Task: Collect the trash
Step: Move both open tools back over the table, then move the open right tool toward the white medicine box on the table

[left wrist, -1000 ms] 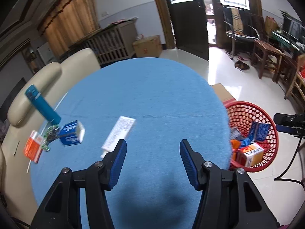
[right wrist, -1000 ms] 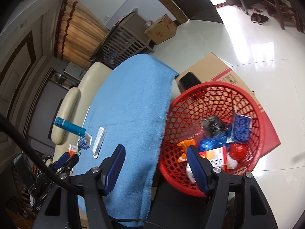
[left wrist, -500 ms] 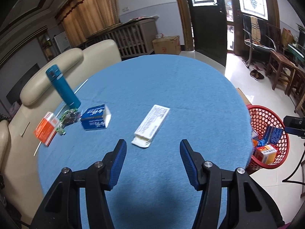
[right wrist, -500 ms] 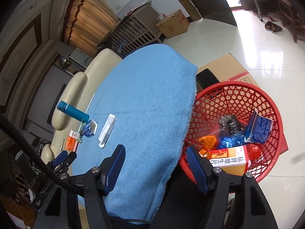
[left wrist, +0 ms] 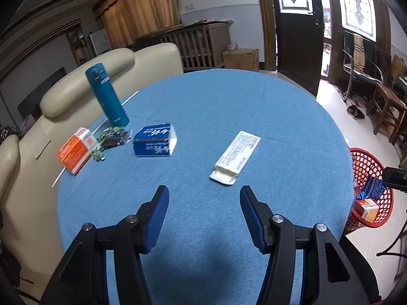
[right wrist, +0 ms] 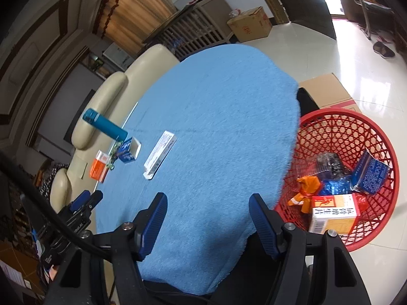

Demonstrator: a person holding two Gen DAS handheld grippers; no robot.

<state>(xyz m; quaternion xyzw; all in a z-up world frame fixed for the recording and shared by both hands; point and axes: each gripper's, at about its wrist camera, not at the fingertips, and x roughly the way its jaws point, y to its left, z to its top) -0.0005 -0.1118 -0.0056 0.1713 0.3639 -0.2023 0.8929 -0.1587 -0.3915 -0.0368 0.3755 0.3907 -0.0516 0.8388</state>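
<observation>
On the round blue table [left wrist: 229, 96] lie a long white box [left wrist: 235, 157], an open blue box [left wrist: 154, 143], an orange box [left wrist: 76, 150] and a crumpled green wrapper [left wrist: 110, 138]. My left gripper [left wrist: 204, 195] is open and empty, just short of the white box. My right gripper [right wrist: 208, 200] is open and empty over the table's near right edge, beside the red basket [right wrist: 356, 132], which holds several boxes and wrappers. The white box [right wrist: 159, 150], blue box [right wrist: 129, 150] and orange box [right wrist: 99, 169] also show in the right wrist view.
A teal flask [left wrist: 106, 95] stands at the table's far left, with a white straw [left wrist: 76, 157] near it. A cream sofa [left wrist: 76, 81] runs behind the table. A cardboard box [right wrist: 328, 91] lies on the floor behind the basket. Wooden chairs [left wrist: 386, 109] stand at right.
My left gripper has pulled back and tilted up, so the table objects moved toward the middle of its view. My right gripper swung left from over the basket to over the table's edge. Both stayed open.
</observation>
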